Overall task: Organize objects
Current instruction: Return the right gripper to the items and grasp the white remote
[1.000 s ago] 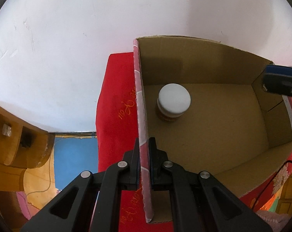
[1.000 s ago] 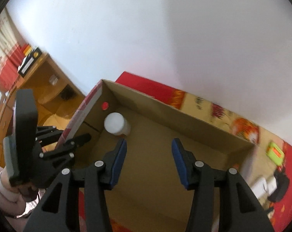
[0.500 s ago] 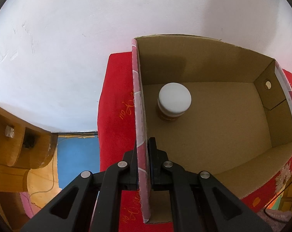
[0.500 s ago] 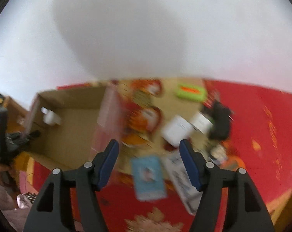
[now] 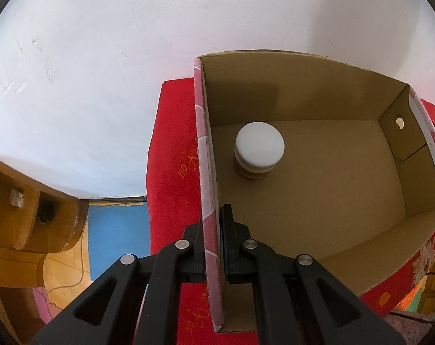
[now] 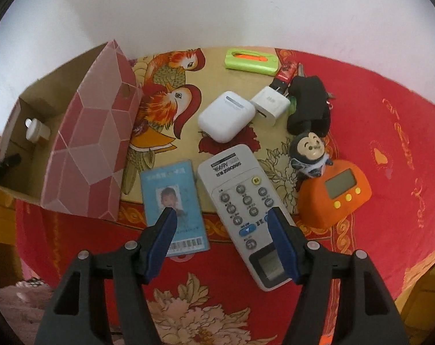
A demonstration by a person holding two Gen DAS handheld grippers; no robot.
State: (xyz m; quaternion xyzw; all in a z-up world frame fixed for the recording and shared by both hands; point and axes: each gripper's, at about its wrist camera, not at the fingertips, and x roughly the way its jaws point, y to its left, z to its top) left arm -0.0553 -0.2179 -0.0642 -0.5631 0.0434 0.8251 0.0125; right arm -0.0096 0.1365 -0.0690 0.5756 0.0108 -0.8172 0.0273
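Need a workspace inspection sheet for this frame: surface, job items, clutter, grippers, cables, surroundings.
Surface: red floral cloth covering the table.
Job's things: cardboard box holds one white-lidded jar; outside it lie a remote, ID card, white earbud case, charger plug, orange timer, figurine, green case, black pouch.
Clutter: nothing seen.
Grippers: left gripper shut on the box's side wall; right gripper open, jaws just widened, above remote and card, nothing gripped.
Cables: thin cord on the floor.
Surroundings: white wall, wooden furniture.
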